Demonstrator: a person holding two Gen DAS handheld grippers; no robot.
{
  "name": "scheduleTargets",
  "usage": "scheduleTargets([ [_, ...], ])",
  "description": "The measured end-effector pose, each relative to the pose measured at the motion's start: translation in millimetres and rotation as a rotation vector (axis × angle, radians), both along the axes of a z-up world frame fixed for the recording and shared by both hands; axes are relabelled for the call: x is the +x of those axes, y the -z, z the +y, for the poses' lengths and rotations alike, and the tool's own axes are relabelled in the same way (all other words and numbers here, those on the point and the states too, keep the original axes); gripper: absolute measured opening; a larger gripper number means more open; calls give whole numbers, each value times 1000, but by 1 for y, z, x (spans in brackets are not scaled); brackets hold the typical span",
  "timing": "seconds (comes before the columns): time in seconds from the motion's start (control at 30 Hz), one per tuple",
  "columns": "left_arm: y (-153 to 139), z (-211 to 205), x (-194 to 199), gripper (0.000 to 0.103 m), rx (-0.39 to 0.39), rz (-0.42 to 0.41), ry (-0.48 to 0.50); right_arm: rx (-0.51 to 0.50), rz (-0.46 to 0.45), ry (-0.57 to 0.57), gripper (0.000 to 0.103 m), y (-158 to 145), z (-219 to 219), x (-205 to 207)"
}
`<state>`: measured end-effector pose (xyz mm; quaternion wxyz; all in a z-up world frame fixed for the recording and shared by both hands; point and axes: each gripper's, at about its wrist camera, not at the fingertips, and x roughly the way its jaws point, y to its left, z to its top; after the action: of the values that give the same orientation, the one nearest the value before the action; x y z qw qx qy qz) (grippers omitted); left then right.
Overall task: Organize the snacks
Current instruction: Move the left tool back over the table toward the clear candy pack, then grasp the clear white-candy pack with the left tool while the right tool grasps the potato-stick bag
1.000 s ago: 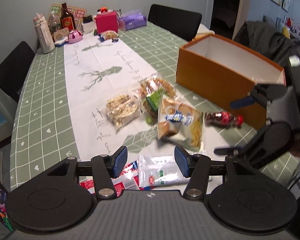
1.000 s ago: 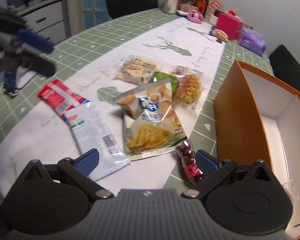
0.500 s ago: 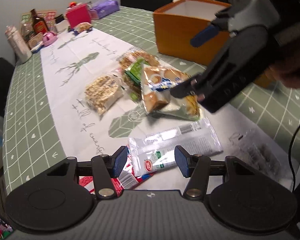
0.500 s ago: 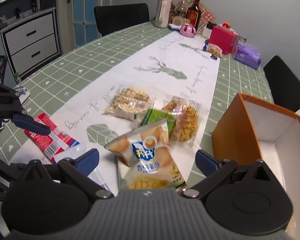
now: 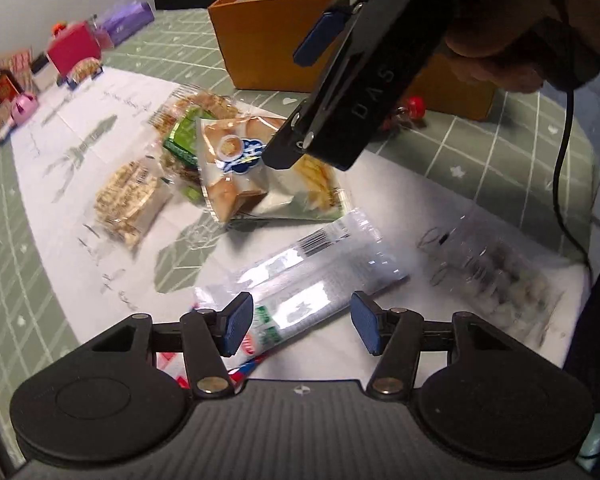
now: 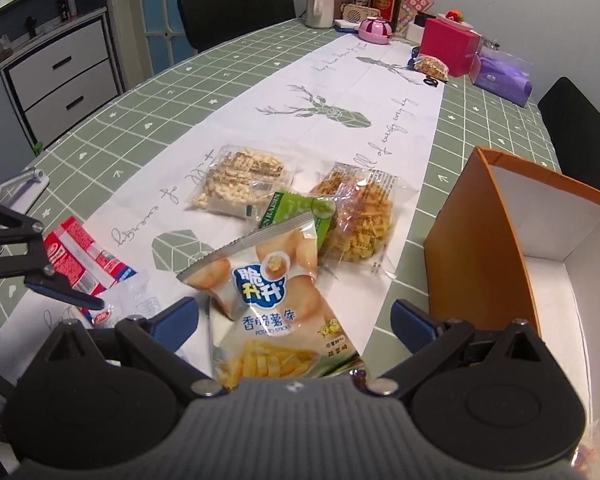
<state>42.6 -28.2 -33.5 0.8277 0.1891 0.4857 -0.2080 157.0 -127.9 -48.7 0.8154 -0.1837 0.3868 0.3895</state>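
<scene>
left wrist: left gripper (image 5: 300, 326) fingers opening astride white packet (image 5: 312, 280), angled up-right.

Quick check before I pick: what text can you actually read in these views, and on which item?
"POTATO STICKS", under large Chinese characters: potato stick bag.
"RAISIN", start cut off: green pack.
"DAS": side of right gripper.
Cursive on table runner: not legible.
Red packet, white packet, bottle labels: too small or blurred.

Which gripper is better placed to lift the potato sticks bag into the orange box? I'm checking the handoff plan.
Right. The right gripper stands open with the potato sticks bag between its fingers, and the orange box lies just beside it. The left gripper, jaws opening, straddles the silver wrapper instead.
</scene>
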Motion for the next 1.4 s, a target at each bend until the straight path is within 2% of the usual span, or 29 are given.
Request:
scheduleTargets([
  [0.13,3,-19,-12,69,-115,84,16,12,-6,-7,100,-4,-14,-6],
  [0.23,11,-38,-18,72,-225,167,-117,20,6,0,100,-4,-25,-8],
  [0.3,16,-54,-27,72,-268,174,-179,18,-1,1,100,-4,-28,-9],
  [0.4,23,-74,-39,75,-239,128,-244,32,-7,6,100,-8,-32,-10],
  [0.43,26,-78,-41,80,-231,109,-260,38,-9,8,100,-10,-32,-10],
  [0.47,28,-80,-43,83,-242,85,-271,45,-13,9,100,-12,-32,-10],
  [0.53,32,-81,-44,84,-243,77,-290,50,-17,8,100,-14,-32,-11],
  [0.6,35,-84,-46,84,-246,79,-294,49,-19,7,100,-14,-32,-11],
  [0.8,37,-93,-53,85,-185,39,-264,26,-22,10,100,-6,-30,-11],
  [0.87,36,-94,-54,84,-170,43,-252,17,-26,13,100,-1,-27,-11],
  [0.93,34,-93,-52,76,-165,65,-232,15,-29,12,100,4,-24,-10],
  [1.1,34,-75,-46,74,-177,114,-261,13,-45,2,100,13,-13,-10],
  [1.4,33,-71,-53,74,-177,127,-240,-64,-96,-31,100,35,23,-8],
])
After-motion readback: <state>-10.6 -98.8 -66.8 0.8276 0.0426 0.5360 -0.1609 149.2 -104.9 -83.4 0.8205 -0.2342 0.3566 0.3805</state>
